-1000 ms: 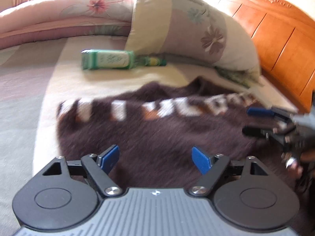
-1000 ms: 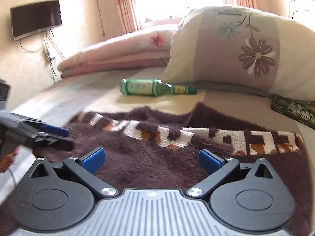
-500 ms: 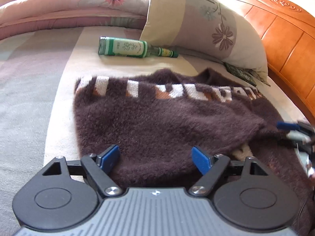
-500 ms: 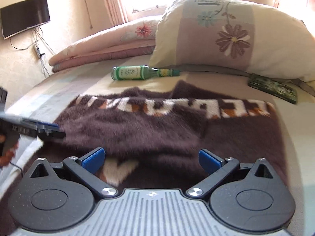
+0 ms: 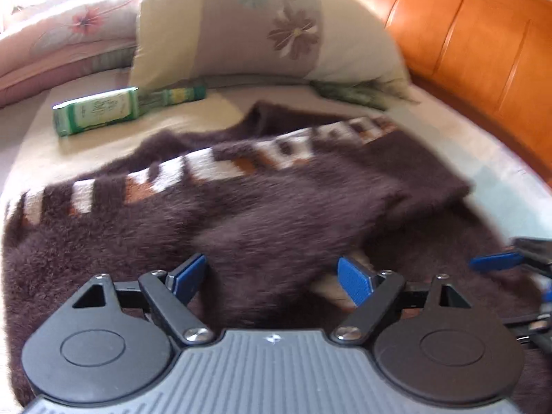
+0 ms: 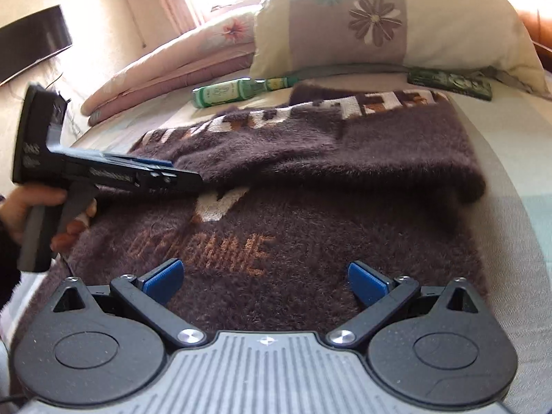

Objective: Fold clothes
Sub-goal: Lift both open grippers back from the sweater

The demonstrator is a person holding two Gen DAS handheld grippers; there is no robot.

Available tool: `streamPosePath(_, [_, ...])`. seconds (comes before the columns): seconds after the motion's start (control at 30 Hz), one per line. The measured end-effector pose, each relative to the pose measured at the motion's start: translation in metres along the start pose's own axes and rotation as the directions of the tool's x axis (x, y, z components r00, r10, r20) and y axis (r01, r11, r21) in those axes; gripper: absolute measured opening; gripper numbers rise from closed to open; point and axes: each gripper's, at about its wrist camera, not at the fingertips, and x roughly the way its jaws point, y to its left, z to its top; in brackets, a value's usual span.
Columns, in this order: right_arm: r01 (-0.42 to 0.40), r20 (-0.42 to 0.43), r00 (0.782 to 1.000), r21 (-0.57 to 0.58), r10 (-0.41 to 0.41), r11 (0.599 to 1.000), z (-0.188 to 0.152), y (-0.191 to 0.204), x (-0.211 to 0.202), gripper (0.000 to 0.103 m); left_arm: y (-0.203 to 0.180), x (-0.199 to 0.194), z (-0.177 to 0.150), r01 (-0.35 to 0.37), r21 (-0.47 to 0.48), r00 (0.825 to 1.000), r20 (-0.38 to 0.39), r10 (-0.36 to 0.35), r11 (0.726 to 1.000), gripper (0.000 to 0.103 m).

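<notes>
A fuzzy dark brown sweater [image 6: 310, 234] with a white-and-orange patterned band [image 5: 214, 169] lies on the bed. Its far part is folded back over the near part, where orange lettering [image 6: 207, 252] shows. My left gripper [image 5: 270, 276] is open low over the folded layer's near edge, and fabric lies between its blue pads. From the right wrist view it [image 6: 193, 177] is edge-on at the fold's left end, held by a hand [image 6: 31, 200]. My right gripper [image 6: 265, 281] is open just above the lettered part. Its blue tip [image 5: 496, 262] shows at the right edge of the left wrist view.
A green bottle [image 6: 234, 91] lies beyond the sweater, next to a flowered pillow [image 6: 379, 24]. A dark green patterned flat item [image 6: 448, 82] sits under the pillow's edge. A folded quilt [image 6: 179, 65] is at far left, a wooden headboard [image 5: 465, 51] on the right, a wall TV [image 6: 31, 41].
Both grippers have drawn back toward the near side, open throughout. The right view now shows the lettering below the fold. The left gripper has shifted in along the fold's edge.
</notes>
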Motion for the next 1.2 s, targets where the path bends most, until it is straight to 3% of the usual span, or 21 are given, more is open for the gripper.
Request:
streamPosePath(0.1, [0.009,0.006,1.0,0.015,-0.009,1.0,0.0,0.0,0.002,0.103,-0.007,0.0,0.003,-0.008,0.016,0.999,0.045,0.008,1.0,0.086])
streamPosePath(0.13, [0.015,0.007,1.0,0.02,-0.015,1.0,0.0,0.001,0.001,0.103,-0.007,0.006,0.004,-0.013,0.011,1.0,0.027,0.012,1.0,0.086])
streamPosePath(0.2, [0.033,-0.005,0.999,0.014,-0.033,0.999,0.0,0.004,-0.001,0.103,-0.002,0.024,0.004,0.007,-0.049,0.996,-0.085,-0.011,0.999,0.086])
streamPosePath(0.27, [0.063,-0.021,0.998,-0.014,-0.064,0.998,-0.001,0.008,-0.007,0.103,-0.006,0.018,0.003,0.005,-0.047,0.996,-0.091,-0.009,0.999,0.086])
streamPosePath(0.4, [0.107,-0.033,0.994,-0.037,-0.109,0.994,-0.007,0.006,-0.025,0.103,-0.024,-0.024,0.002,0.04,-0.02,0.997,-0.061,-0.041,0.999,0.086])
streamPosePath(0.57, [0.125,-0.034,0.992,-0.022,-0.126,0.992,-0.013,0.009,-0.049,0.103,-0.037,-0.088,0.001,0.02,0.003,0.998,-0.064,-0.02,1.0,0.087])
streamPosePath(0.67, [0.129,-0.031,0.991,-0.019,-0.13,0.991,-0.017,0.012,-0.063,0.103,-0.045,-0.115,-0.004,-0.022,0.043,0.998,-0.051,0.024,0.999,0.094])
streamPosePath(0.73, [0.132,-0.029,0.991,-0.017,-0.133,0.991,-0.02,0.014,-0.072,0.103,-0.047,-0.122,-0.014,-0.052,0.056,0.997,-0.05,0.055,0.997,0.095])
streamPosePath(0.83, [0.137,-0.017,0.99,-0.037,-0.138,0.99,-0.028,0.02,-0.072,0.103,-0.045,-0.113,-0.04,-0.066,0.0,0.995,-0.073,0.066,0.998,0.095])
streamPosePath(0.97, [0.119,-0.034,0.992,-0.056,-0.121,0.991,-0.039,0.023,-0.065,0.103,-0.062,-0.092,-0.085,-0.217,0.064,0.969,-0.106,0.223,0.974,0.094])
streamPosePath(1.03, [0.122,-0.053,0.991,-0.05,-0.125,0.991,-0.046,0.021,-0.063,0.103,-0.067,-0.088,-0.105,-0.202,0.047,0.968,-0.141,0.207,0.978,0.093])
streamPosePath(1.2, [0.128,-0.051,0.99,-0.069,-0.131,0.989,-0.067,0.019,-0.069,0.103,-0.068,-0.11,-0.139,-0.197,-0.073,0.975,-0.119,0.187,0.978,0.095])
